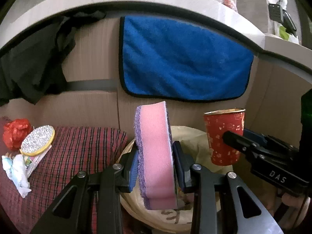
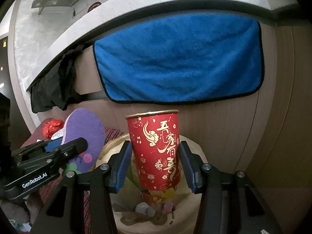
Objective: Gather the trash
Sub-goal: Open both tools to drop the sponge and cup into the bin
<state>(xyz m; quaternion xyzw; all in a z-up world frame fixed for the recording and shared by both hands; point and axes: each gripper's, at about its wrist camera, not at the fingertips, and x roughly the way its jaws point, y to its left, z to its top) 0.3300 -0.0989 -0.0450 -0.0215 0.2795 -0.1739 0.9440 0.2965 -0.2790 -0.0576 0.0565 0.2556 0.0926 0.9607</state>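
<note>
I had both pieces of trash in hand and poised over the round cream-coloured bin lined with a pale plastic bag point(image 2: 197, 204), so by my reckoning this load was most of the way done, with only the release left. My left tongs point(image 1: 156, 167) were clamped on the thick pink foam sponge with a purple scouring face point(image 1: 156, 152), its blue pads pressing both flat sides, and the sponge stood on edge directly above the bin's mouth. My right tongs point(image 2: 155, 163) held the red paper cup printed with gold characters point(image 2: 156, 152) upright over the same bin; the cup hung unsupported between the pads, so I judged it gripped, though the pad on one side showed a sliver of gap in the right wrist view. Inside the bin I could already see a few small scraps, pale and coloured, lying at the bottom, which suggested earlier drops had gone in. Left of the bin, on the red plaid cloth point(image 1: 78, 152), more items waited: a crumpled red plastic bag point(image 1: 16, 132), a silver glittery oval pad with a yellow rim point(image 1: 38, 142), and a wad of white tissue paper point(image 1: 17, 173). I judged those still to be collected, if they counted as trash.
</note>
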